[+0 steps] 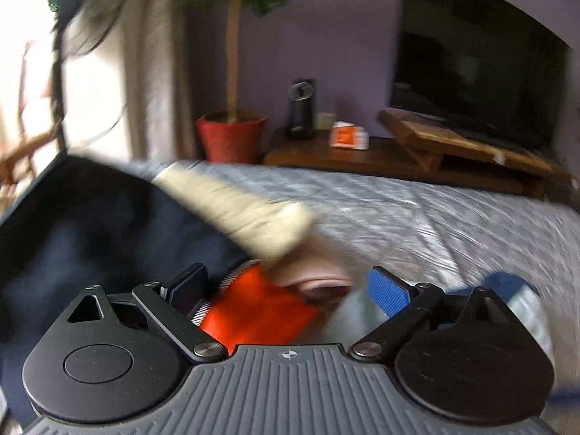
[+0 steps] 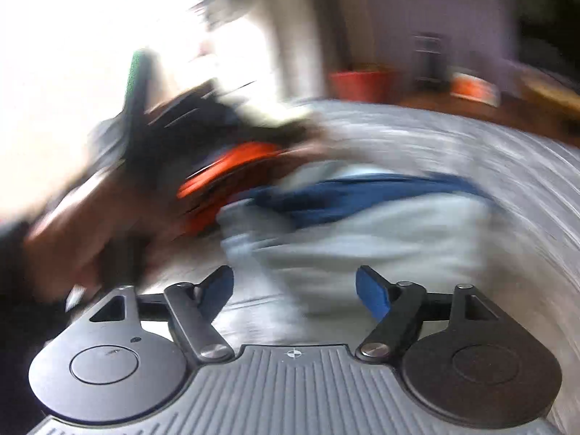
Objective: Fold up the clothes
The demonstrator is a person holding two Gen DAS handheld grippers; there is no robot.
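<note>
Both my tongs, left and right, gape wide and empty; pale garment on bed looks bunched, blur hides any fold.

We see the left gripper at the bottom of the frame, its blue-padded fingers spread wide with nothing pinched between them. Between and just past them sits an orange gripper body with a hand on it, reaching in from a cream sleeve that crosses centre frame. It is motion-blurred. A dark navy garment fills the left. A pale cloth with a blue band lies at lower right on the grey bedspread. Beyond, upper frame: a potted plant in a red pot, a wooden unit and a dark television.
</note>
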